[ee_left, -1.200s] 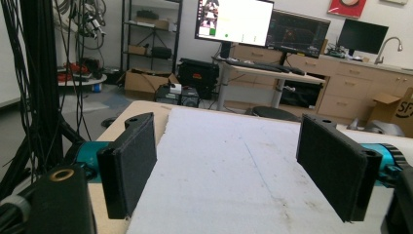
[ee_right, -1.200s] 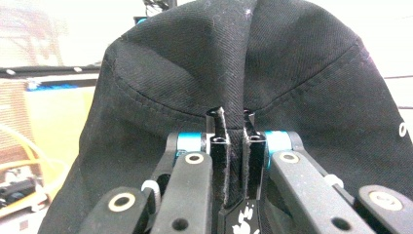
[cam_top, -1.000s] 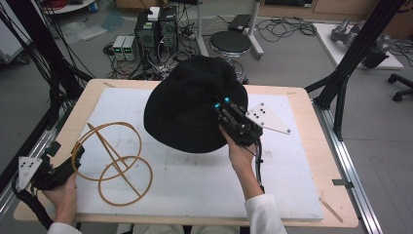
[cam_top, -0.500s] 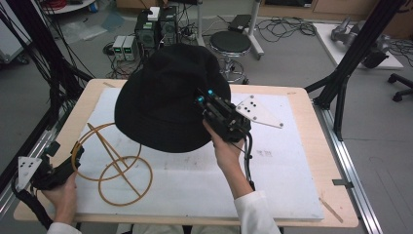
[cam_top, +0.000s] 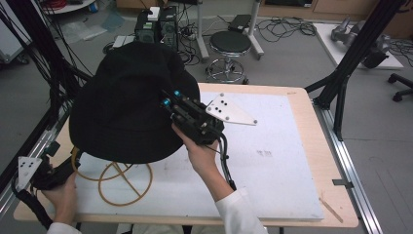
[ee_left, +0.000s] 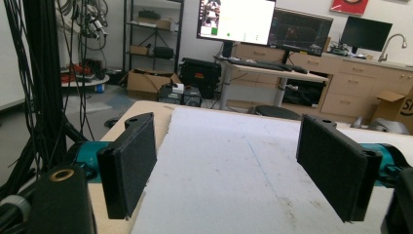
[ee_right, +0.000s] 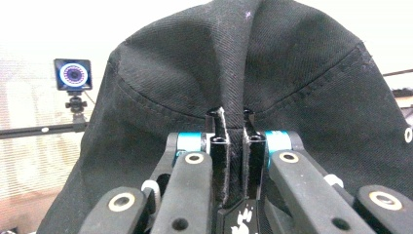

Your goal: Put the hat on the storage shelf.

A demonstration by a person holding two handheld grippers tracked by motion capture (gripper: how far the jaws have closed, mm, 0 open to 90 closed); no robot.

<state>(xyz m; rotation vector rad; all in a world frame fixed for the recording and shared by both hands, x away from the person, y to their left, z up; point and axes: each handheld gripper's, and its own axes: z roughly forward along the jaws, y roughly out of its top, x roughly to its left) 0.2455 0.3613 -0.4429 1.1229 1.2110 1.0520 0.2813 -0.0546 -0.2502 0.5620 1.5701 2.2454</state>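
The right gripper point(ee_right: 233, 122) pinches a fold of the black hat's point(cam_top: 126, 112) brim, holding it above the wire stand point(cam_top: 119, 178), likely to lower it on; beside that stand the left gripper point(ee_left: 234, 170) waits spread on the bench point(cam_top: 272, 161).

The high view is evenly lit from overhead and rather soft, with the black hat point(cam_top: 129, 109) so dark that its folds barely show and only a faint shadow on the white table point(cam_top: 272, 165) towards 6 o'clock. In the left gripper view a bright monitor point(ee_left: 236, 20) at 12 o'clock glares, and the near jaws are slightly blurred. The right gripper view is blown out white behind the hat from 9 to 3 o'clock.
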